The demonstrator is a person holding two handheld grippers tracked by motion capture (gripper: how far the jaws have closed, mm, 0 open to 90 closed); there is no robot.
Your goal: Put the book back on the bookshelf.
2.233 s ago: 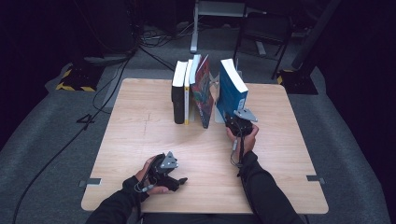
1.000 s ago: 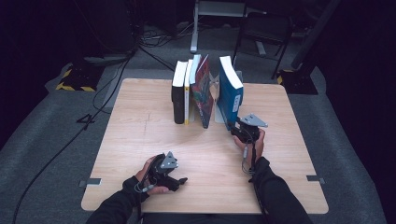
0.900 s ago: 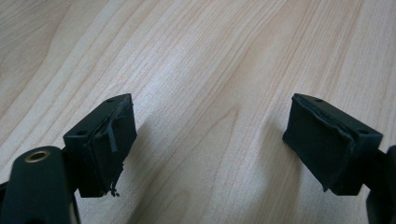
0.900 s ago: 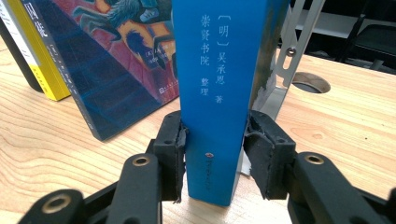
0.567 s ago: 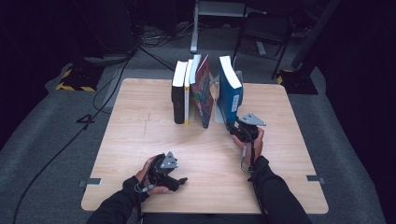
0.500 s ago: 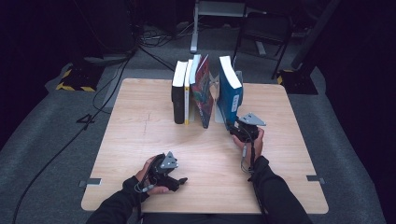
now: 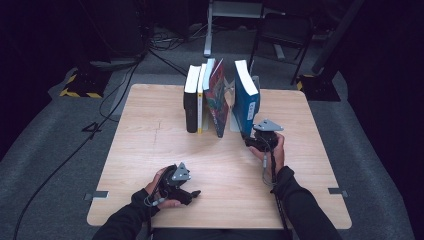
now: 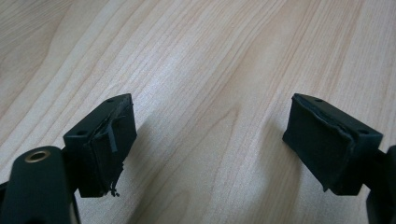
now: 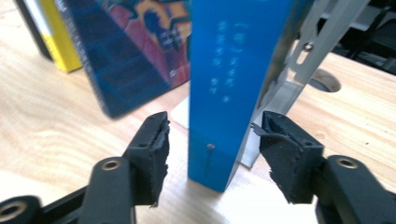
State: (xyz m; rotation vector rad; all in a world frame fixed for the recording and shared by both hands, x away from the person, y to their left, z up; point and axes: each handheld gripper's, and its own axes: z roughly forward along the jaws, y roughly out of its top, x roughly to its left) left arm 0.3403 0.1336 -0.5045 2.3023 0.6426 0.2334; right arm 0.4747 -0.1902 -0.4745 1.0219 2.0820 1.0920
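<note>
At the near left of the wooden table (image 7: 150, 150), the left gripper (image 7: 192, 192) rests in the person's left hand (image 7: 162, 187), low over the wood; in the left gripper view its two black pads (image 8: 105, 144) stand wide apart with nothing but bare tabletop between them. Farther back, near the far edge and about the middle, a row of books stands upright: a black book (image 7: 190, 105) at the left, a yellow-spined book (image 7: 200, 100) touching it, then a colourful book (image 7: 217, 100) that leans. A gap separates these from the blue book (image 7: 246, 100), which stands upright at the right end of the row against a metal bookend (image 9: 306, 51). Just right of and nearer than that book, the right gripper (image 7: 250, 141) is held in the person's right hand (image 7: 272, 152). Its jaws have just been opening: in the right gripper view the blue book's spine (image 9: 233, 93) stands between the pads (image 9: 156, 154), with a clear gap on either side, so neither pad presses on it.
</note>
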